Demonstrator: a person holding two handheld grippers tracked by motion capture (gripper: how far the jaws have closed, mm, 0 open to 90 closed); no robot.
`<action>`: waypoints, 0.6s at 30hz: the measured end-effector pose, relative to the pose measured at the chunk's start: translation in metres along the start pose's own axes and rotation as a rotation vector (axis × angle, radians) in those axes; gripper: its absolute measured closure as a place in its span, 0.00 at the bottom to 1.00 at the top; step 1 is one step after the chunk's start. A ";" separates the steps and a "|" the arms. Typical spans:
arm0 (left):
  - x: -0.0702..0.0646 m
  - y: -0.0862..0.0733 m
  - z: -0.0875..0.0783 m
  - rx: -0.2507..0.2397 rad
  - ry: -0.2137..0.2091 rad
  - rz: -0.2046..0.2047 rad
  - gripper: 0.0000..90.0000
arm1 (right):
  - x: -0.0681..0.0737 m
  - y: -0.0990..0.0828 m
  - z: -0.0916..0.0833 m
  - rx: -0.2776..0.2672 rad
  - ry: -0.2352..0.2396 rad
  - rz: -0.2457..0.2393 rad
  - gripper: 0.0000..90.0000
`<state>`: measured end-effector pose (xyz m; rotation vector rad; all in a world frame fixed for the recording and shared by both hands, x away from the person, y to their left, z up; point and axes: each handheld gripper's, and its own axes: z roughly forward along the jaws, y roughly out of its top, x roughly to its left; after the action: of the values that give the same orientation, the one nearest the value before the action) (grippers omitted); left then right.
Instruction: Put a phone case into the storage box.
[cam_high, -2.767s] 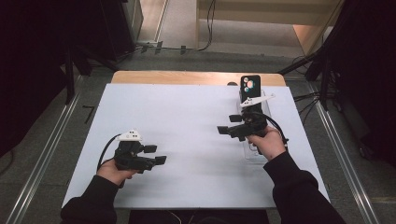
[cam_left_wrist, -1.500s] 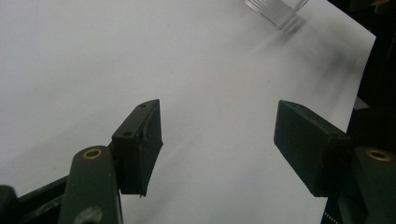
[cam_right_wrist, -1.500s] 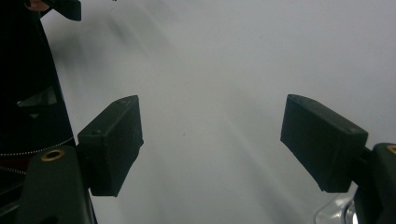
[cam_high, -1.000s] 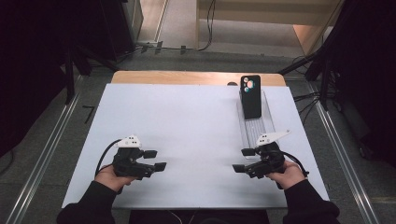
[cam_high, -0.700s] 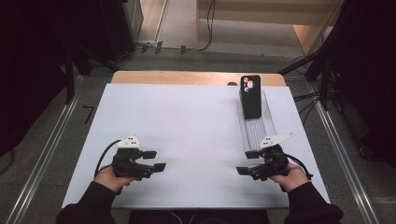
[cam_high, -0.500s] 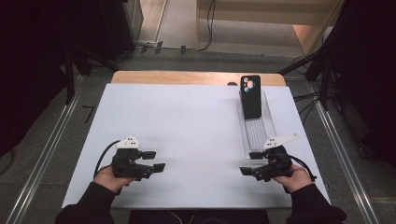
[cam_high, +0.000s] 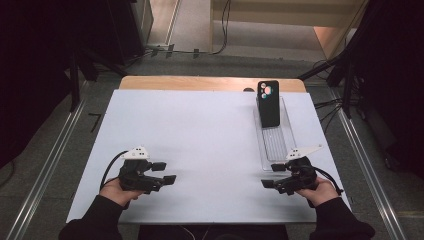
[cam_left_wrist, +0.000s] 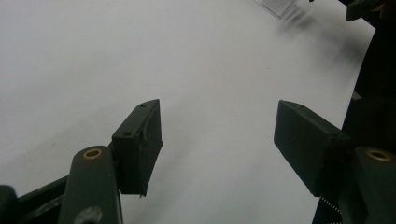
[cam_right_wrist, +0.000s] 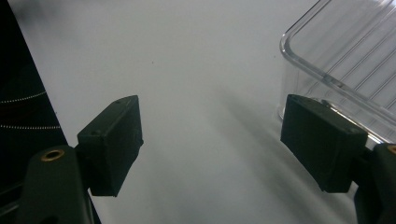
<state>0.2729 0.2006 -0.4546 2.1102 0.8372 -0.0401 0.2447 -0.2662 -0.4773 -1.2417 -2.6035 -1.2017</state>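
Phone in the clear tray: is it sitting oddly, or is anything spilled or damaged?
Nothing stands out. The phone stands upright at the far end of the clear tray, camera side facing us. No spill or damage is visible. The left claw and right claw are open and empty above the white mat.

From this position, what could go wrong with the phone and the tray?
1. The phone leans upright at the far end of the clear tray. A bump to the tray might tip it over.
2. The right tongs rest open right beside the tray's near corner, so a careless move may push the tray.
3. The tray lies near the table's right edge and could slide toward it if pushed.
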 end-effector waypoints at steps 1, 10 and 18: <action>0.000 0.000 0.000 -0.001 0.000 -0.001 0.37 | 0.000 0.000 0.000 0.001 -0.001 0.000 0.21; -0.001 0.000 0.001 0.001 -0.001 -0.001 0.37 | 0.001 0.000 -0.001 -0.003 -0.003 -0.009 0.21; -0.001 0.000 0.001 0.003 -0.002 -0.001 0.37 | 0.002 0.000 0.000 0.005 -0.005 -0.013 0.21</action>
<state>0.2727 0.1990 -0.4551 2.1125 0.8377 -0.0440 0.2435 -0.2654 -0.4764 -1.2304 -2.6200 -1.1955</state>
